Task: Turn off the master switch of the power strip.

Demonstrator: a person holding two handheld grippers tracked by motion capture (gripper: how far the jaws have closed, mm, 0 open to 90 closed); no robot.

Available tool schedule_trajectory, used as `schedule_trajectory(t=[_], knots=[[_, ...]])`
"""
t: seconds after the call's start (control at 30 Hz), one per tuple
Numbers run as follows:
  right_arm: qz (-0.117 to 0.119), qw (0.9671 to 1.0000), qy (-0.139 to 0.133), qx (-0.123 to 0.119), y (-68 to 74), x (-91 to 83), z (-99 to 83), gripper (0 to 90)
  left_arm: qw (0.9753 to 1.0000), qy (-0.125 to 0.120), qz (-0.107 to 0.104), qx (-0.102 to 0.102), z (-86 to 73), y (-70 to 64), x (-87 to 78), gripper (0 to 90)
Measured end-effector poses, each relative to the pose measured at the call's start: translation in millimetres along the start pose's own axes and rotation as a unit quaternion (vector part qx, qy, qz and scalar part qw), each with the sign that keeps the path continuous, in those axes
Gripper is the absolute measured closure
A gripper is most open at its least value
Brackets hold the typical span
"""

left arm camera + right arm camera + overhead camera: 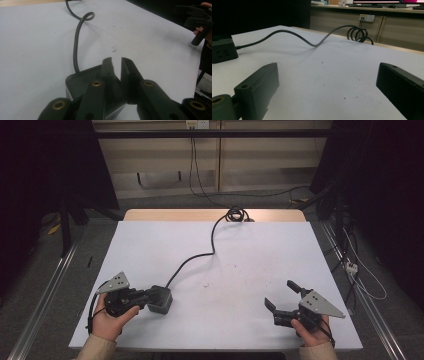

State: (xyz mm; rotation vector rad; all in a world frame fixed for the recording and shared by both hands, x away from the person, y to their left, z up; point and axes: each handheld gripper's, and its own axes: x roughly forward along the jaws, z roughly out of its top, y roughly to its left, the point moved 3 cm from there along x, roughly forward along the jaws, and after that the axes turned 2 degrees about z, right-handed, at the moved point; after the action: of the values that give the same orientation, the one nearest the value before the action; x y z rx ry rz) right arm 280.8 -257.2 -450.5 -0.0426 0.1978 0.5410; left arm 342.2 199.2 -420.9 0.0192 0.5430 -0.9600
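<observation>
Table (250,245) with one power strip (161,300) in narrow left tool (150,298); right tool (280,296) wide, empty.

Between the two hands the table (260,250) lies bare; only the black cable (200,256) crosses its left-centre, from the power block (161,300) to the far edge.

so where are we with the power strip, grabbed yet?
Looks done: left gripper has reached the power strip, jaws nearly closed over its top. Whether it is gripped or lifted, I can't tell. Right gripper is open and holds nothing. Its cable lies slack.
</observation>
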Motion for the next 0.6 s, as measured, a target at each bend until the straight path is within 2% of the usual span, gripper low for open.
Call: schedule_trajectory(t=[0.6], knots=[[0.001, 1.0000, 0.001, -0.002, 0.2, 0.2, 0.0, 4.1, 0.9999, -0.004, -0.009, -0.011, 1.1, -0.3, 2.9, 57.4]])
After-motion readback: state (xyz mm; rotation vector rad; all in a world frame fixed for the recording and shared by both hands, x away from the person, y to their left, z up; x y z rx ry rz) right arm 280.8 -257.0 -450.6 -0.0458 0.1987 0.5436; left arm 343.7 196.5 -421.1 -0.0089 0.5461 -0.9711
